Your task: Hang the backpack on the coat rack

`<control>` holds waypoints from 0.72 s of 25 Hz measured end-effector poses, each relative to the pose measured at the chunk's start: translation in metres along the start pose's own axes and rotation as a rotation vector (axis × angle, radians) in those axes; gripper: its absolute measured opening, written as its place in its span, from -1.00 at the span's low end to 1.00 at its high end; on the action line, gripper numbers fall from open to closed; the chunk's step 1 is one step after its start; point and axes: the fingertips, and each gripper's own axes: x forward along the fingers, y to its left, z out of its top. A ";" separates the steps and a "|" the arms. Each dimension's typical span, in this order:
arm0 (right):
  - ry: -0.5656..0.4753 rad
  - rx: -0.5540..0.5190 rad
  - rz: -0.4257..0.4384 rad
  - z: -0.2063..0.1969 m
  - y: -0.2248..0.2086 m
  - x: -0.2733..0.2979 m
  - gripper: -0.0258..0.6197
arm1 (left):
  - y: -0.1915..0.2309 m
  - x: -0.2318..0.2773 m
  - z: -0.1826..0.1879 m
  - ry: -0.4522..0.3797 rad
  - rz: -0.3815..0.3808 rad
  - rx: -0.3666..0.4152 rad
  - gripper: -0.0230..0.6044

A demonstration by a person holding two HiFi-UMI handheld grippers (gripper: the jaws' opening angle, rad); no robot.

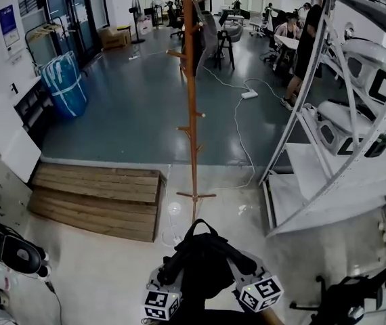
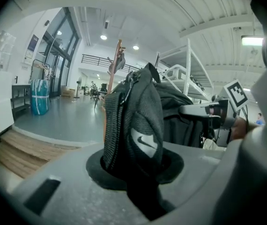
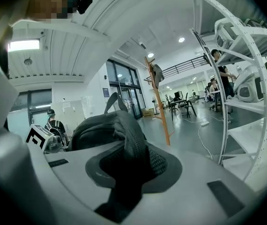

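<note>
- The left gripper [image 2: 132, 159] is clenched on a black mesh strap of the backpack [image 1: 203, 263], and the right gripper [image 3: 132, 165] clamps another mesh strap of it.
- The backpack is held up between the two grippers, at the bottom of the head view, near the foot of the coat rack [image 1: 191, 114] and not on it.
- The coat rack stands upright just beyond, with a grey garment [image 1: 208, 29] on its top pegs.
- A wooden pallet [image 1: 98, 198] lies to its left, and white shelving [image 1: 328, 114] rises to its right.
- Farther off, a white cable [image 1: 237, 127] crosses the grey floor.
- A blue bundle [image 1: 64, 83] leans by the left wall.
</note>
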 end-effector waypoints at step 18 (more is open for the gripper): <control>-0.020 -0.002 -0.019 0.051 -0.027 0.126 -0.68 | 0.098 0.079 0.067 -0.026 -0.018 0.018 -0.61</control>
